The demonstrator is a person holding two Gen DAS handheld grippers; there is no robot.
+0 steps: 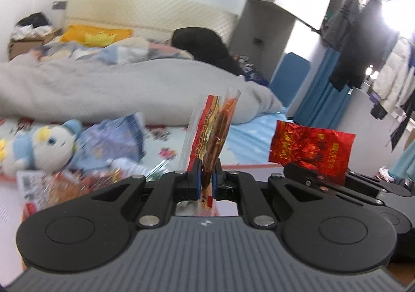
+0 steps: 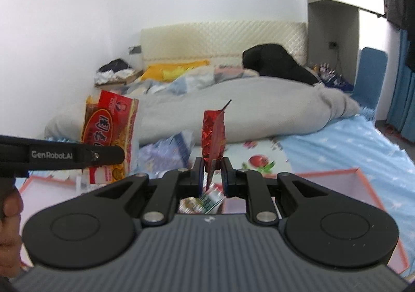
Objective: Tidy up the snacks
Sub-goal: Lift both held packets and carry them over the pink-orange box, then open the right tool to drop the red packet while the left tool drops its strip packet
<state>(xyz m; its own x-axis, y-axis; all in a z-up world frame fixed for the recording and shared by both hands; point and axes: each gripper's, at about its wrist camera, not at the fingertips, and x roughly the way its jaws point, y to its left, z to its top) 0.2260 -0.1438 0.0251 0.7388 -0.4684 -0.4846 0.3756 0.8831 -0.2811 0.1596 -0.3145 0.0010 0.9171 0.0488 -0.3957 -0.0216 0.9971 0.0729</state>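
My left gripper (image 1: 207,172) is shut on a clear-and-red snack packet (image 1: 214,131) with brown strips inside, held upright above the bed. The packet also shows at the left of the right wrist view (image 2: 110,134), with the left gripper's arm (image 2: 62,156) across it. My right gripper (image 2: 212,172) is shut on a shiny red foil snack pouch (image 2: 214,136), held upright and edge-on. That pouch (image 1: 311,149) and the right gripper (image 1: 311,175) also show at the right of the left wrist view. More snack packets (image 1: 64,185) lie low at the left.
A pink-rimmed white tray (image 2: 358,180) lies on the bed under both grippers. A blue-and-white plush toy (image 1: 41,147) lies at the left. A grey duvet (image 1: 116,90) and a black garment (image 1: 205,45) lie behind. Clothes hang on a rack (image 1: 363,45) at the right.
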